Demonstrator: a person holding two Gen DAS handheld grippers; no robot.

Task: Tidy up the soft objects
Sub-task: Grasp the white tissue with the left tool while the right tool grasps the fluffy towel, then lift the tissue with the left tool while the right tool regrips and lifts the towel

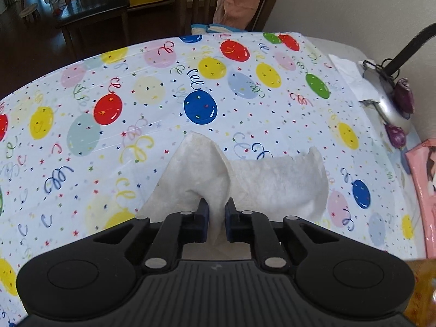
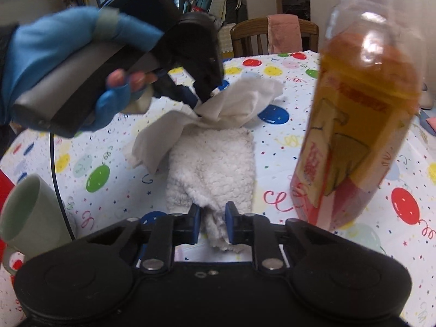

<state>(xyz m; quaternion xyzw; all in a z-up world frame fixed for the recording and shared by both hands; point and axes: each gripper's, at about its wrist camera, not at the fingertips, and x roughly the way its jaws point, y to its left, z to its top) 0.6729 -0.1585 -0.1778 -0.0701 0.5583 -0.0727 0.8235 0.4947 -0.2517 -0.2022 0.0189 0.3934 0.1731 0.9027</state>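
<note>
A white fleecy cloth (image 2: 215, 158) lies on the balloon-print tablecloth (image 2: 114, 147), and a smoother white fold of it is lifted at the far end. My right gripper (image 2: 212, 209) is shut on the cloth's near corner. A hand in a blue glove holds my left gripper (image 2: 203, 100), which pinches the raised fold from the upper left. In the left wrist view the left gripper (image 1: 216, 207) is shut on a peak of the white cloth (image 1: 272, 179), and the rest sags onto the tablecloth (image 1: 163, 109).
A clear bottle of orange drink (image 2: 359, 125) stands close on the right of the cloth. A pale green mug (image 2: 30, 209) sits at the near left. A silver lamp base (image 1: 387, 100) and a pink packet (image 1: 422, 179) are at the table's right edge. Wooden chairs (image 1: 92, 2) stand beyond.
</note>
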